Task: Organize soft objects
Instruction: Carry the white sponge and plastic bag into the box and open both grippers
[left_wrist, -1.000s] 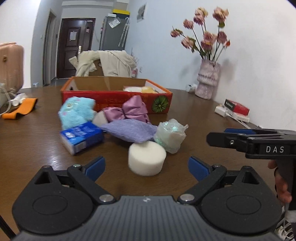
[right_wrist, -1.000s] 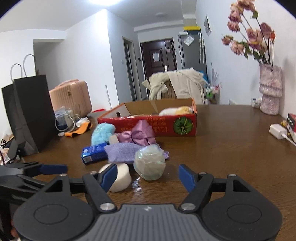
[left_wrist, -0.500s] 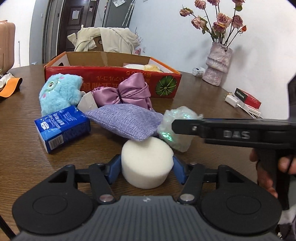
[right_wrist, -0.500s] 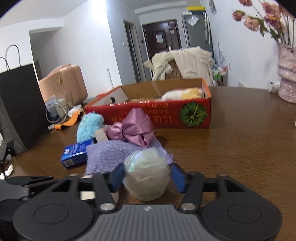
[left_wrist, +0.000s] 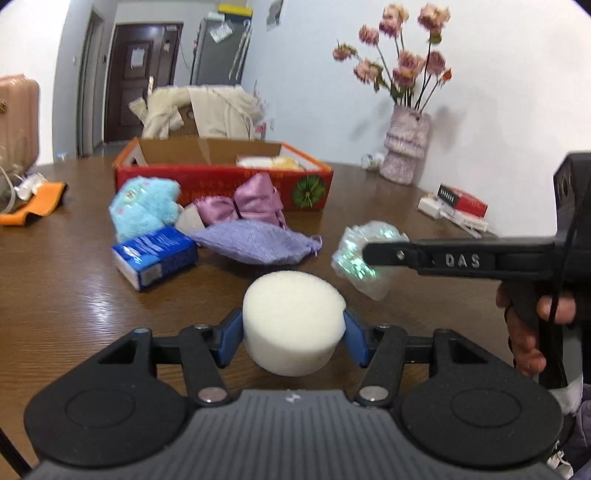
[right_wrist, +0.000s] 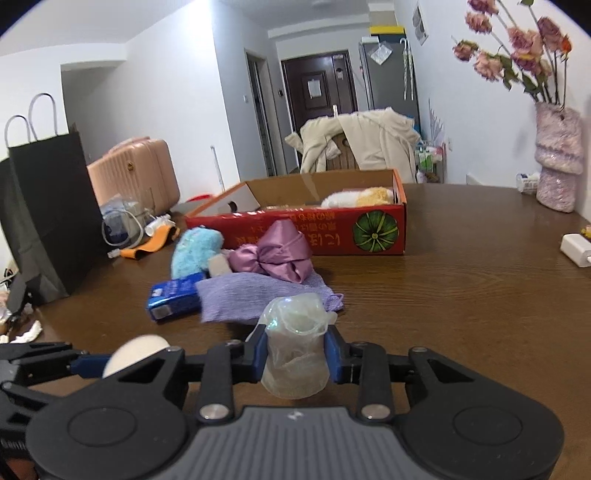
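My left gripper (left_wrist: 293, 338) is shut on a white foam cylinder (left_wrist: 293, 317), held just above the table. My right gripper (right_wrist: 295, 356) is shut on a crinkly iridescent plastic ball (right_wrist: 295, 347), lifted off the table; it also shows in the left wrist view (left_wrist: 360, 258). Behind them lie a purple cloth pouch (right_wrist: 255, 297), a pink satin bow (right_wrist: 277, 253), a light blue plush toy (right_wrist: 195, 249) and a blue tissue pack (right_wrist: 173, 299). A red open cardboard box (right_wrist: 332, 232) holds a white and yellow plush (right_wrist: 356, 195).
A pink vase with flowers (right_wrist: 557, 158) stands at the right back of the brown table (right_wrist: 461, 295). A white charger (right_wrist: 576, 249) and red box (left_wrist: 461, 197) lie at the right edge. A black paper bag (right_wrist: 40, 206), cables and orange strap (right_wrist: 147, 245) are at the left.
Both grippers went from open to shut, the left on the foam cylinder and the right on the plastic ball. Both objects have been lifted and drawn back from the pile.
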